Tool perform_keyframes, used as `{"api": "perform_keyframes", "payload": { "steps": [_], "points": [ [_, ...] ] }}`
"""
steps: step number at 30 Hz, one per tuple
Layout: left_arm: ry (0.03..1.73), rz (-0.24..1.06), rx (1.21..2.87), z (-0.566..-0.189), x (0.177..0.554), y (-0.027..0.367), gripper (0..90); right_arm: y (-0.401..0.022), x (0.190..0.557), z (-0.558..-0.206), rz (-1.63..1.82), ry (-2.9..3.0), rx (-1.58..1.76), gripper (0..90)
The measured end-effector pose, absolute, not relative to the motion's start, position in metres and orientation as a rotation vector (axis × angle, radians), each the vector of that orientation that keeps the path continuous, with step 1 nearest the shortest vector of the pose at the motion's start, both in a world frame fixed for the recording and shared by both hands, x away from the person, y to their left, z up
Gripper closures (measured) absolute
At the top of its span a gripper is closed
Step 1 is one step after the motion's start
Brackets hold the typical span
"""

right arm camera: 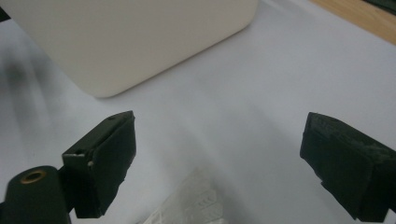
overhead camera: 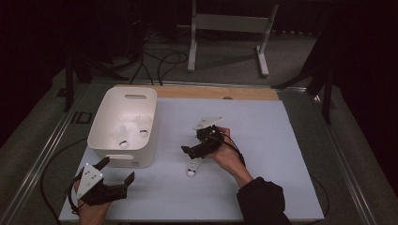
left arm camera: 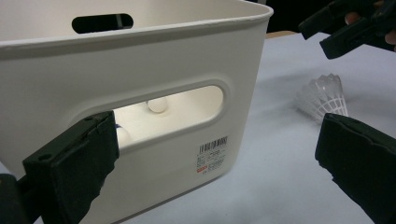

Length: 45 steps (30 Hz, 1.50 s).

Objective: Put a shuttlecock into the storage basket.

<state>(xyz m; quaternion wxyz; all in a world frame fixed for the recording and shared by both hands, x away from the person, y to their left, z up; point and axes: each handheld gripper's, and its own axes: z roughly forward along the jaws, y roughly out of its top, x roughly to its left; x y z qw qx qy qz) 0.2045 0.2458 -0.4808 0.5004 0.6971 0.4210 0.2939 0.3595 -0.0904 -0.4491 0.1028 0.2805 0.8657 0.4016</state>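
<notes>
A white shuttlecock (overhead camera: 191, 168) lies on the pale table sheet (overhead camera: 263, 154), right of a white plastic bin (overhead camera: 123, 123). My right gripper (overhead camera: 192, 143) hovers just above it, open, and its feathers (right arm camera: 187, 205) show below and between the jaws in the right gripper view. Two more shuttlecocks (overhead camera: 124, 143) lie inside the bin, and a cork (left arm camera: 157, 105) shows through its handle slot. My left gripper (overhead camera: 118, 168) stands open near the front left corner, facing the bin wall (left arm camera: 140, 70) with nothing between its jaws. The left gripper view also has the loose shuttlecock (left arm camera: 324, 95) and the right gripper (left arm camera: 334, 32).
A strip of bare wood (overhead camera: 220, 92) runs along the table's far edge. Beyond it are a white metal stand (overhead camera: 225, 28) and cables (overhead camera: 159, 61) on the floor. Metal rails (overhead camera: 47, 145) flank the table.
</notes>
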Motion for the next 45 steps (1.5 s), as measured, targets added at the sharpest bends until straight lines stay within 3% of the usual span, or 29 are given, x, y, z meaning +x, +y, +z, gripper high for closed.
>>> {"api": "perform_keyframes", "payload": {
  "steps": [31,45],
  "points": [
    [1.018,0.713,1.684,-0.481,0.204,0.246,0.2,-0.098,0.348,-0.466,1.139,2.632,0.855,13.6],
    [1.018,0.713,1.683,-0.481,0.204,0.246,0.2,-0.098,0.345,-0.473,1.110,2.728,0.826,34.0]
  ]
}}
